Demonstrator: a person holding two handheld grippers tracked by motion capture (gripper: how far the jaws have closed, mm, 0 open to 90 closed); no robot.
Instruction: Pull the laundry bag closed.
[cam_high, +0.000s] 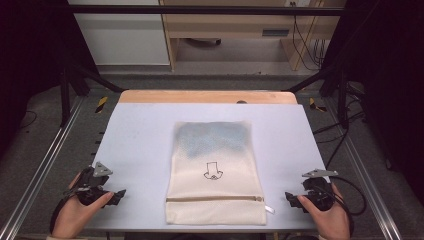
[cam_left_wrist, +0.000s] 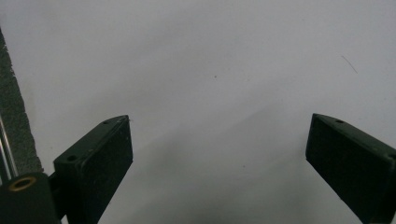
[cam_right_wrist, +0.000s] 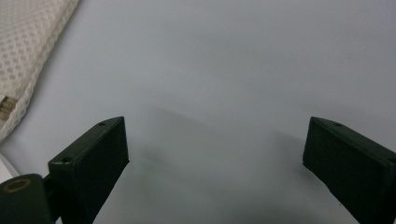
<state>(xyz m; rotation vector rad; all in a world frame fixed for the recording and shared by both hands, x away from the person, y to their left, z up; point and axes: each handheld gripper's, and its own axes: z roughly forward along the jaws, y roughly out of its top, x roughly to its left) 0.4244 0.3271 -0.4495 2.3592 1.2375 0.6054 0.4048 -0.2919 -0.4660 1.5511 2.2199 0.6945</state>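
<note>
The left gripper (cam_high: 119, 196) rests low at the near left corner of the desk (cam_high: 140, 145), held in the person's left hand (cam_high: 77, 212). Its 2 black jaws stand wide apart with nothing between them; in the left gripper view they frame bare pale desk surface, and a strip of dark floor (cam_left_wrist: 14, 126) runs along the left edge of that view.

The right gripper (cam_high: 290, 198) sits at the near right corner, held in the right hand (cam_high: 327, 217), with a black cable (cam_high: 352, 197) looping out to its right. Its jaws are also spread wide and hold nothing. In the right gripper view the bare desk lies between them, and the edge of a cream mesh bag (cam_right_wrist: 28, 51) shows at the upper left, well clear of the jaws.

The mesh bag (cam_high: 215, 172) lies flat in the middle of the desk, between the 2 grippers and well apart from both. A zipper (cam_high: 215, 199) runs across it near its near edge, a small black drawing (cam_high: 212, 171) sits at its centre, and something bluish-grey (cam_high: 212, 139) shows through its far part.
</note>
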